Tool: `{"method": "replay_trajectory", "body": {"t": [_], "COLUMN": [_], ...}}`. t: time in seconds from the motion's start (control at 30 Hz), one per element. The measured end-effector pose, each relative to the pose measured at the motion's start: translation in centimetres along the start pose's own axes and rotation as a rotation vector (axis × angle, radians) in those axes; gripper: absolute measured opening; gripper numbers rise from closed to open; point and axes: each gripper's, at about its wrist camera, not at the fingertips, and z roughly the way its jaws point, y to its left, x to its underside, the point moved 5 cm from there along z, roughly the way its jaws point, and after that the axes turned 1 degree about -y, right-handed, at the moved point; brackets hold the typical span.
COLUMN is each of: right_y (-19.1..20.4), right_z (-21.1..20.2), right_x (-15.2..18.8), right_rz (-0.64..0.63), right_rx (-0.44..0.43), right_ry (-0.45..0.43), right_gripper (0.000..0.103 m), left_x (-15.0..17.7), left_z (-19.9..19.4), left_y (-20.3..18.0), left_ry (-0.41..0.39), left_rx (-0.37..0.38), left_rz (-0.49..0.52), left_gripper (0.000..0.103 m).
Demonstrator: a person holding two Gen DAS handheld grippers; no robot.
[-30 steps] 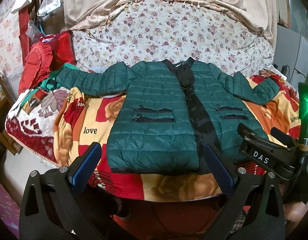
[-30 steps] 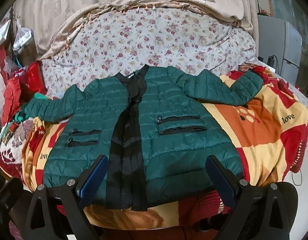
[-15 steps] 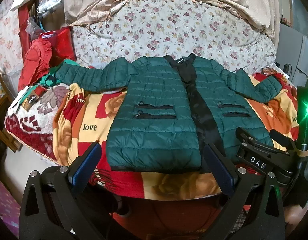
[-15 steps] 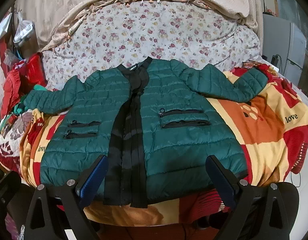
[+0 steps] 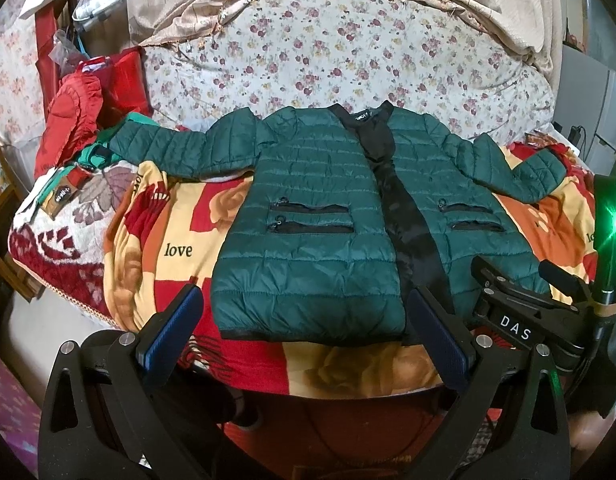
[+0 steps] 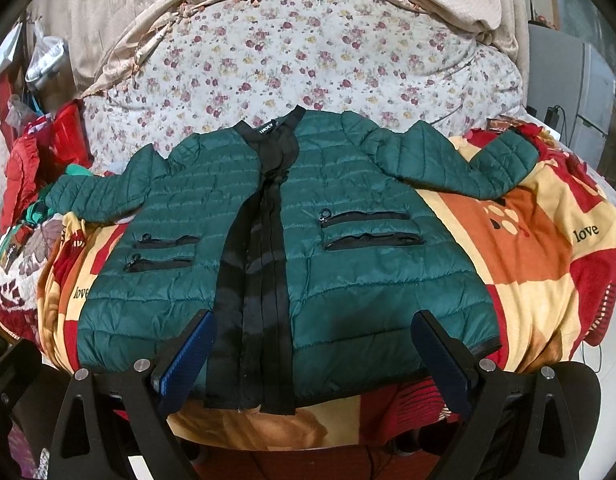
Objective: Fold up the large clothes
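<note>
A: Where is the jacket (image 5: 308, 248) lying?

B: Spread face up on the blanket (image 5: 164, 240), filling the frame's centre, sleeves reaching upper left and right, hem nearest the cameras.

A: And what are the grippers doing?

B: The left gripper (image 5: 304, 332) and right gripper (image 6: 311, 356) are both hanging wide open above the hem, holding nothing.

A: What is worrying you?

B: The shell is looking slick and puffy. A shallow pinch is likely slipping off, or catching only the top layer, so the fold drags crooked.
</note>
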Motion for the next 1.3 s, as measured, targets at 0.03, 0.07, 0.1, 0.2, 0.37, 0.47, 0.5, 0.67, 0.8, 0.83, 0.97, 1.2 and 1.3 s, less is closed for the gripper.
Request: {"method": "replay_trajectory", "body": {"t": [0.03,0.07,0.1,0.2,0.37,0.47,0.5,0.67,0.8,0.83,0.97,1.2,1.3], "right_y": [0.0,0.0,0.1,0.1,0.0,0.0,0.0,0.0,0.2,0.1,-0.2,-0.4,0.1], "right_z": [0.0,0.1,0.1,0.3,0.5,0.5,0.6,1.1,1.6,1.7,2.5,4.0,4.6], "right_x": [0.0,0.0,0.1,0.2,0.3,0.3,0.3,0.6,0.9,0.9,1.0,0.0,-0.4], "right_rz": [0.001,0.000,-0.001,-0.001,-0.001,-0.001,0.000,0.004,-0.003,-0.003,0.000,-0.015,-0.039], "right_rx": [0.000,0.000,0.001,0.001,0.001,0.001,0.001,-0.004,-0.013,-0.015,-0.017,-0.015,-0.028], "right_ry": [0.000,0.000,0.002,0.008,0.016,0.017,0.018,0.028,0.039,0.042,0.059,0.063,0.065], "right_gripper": [0.097,0.097,0.097,0.097,0.097,0.097,0.097,0.097,0.097,0.097,0.097,0.097,0.097], "left_x": [0.0,0.0,0.0,0.2,0.7,0.7,0.5,0.4,0.1,0.0,-0.1,-0.3,-0.5], "left_z": [0.0,0.0,0.0,0.1,0.8,1.1,1.1,1.4,2.1,2.4,3.3,5.1,6.2], "left_y": [0.0,0.0,0.0,0.0,0.1,0.1,0.2,0.5,1.2,1.3,1.5,1.5,1.8], "left_ry": [0.000,0.001,0.000,0.006,0.017,0.029,0.035,0.051,0.061,0.064,0.075,0.086,0.092], "left_rx": [0.000,0.000,0.000,0.001,0.003,0.005,0.007,0.002,-0.021,-0.026,-0.042,-0.088,-0.105], "left_rz": [0.000,0.000,0.000,-0.002,-0.008,-0.013,-0.015,-0.025,-0.038,-0.040,-0.034,0.014,0.030], "left_gripper": [0.102,0.102,0.102,0.102,0.102,0.102,0.102,0.102,0.102,0.102,0.102,0.102,0.102]}}
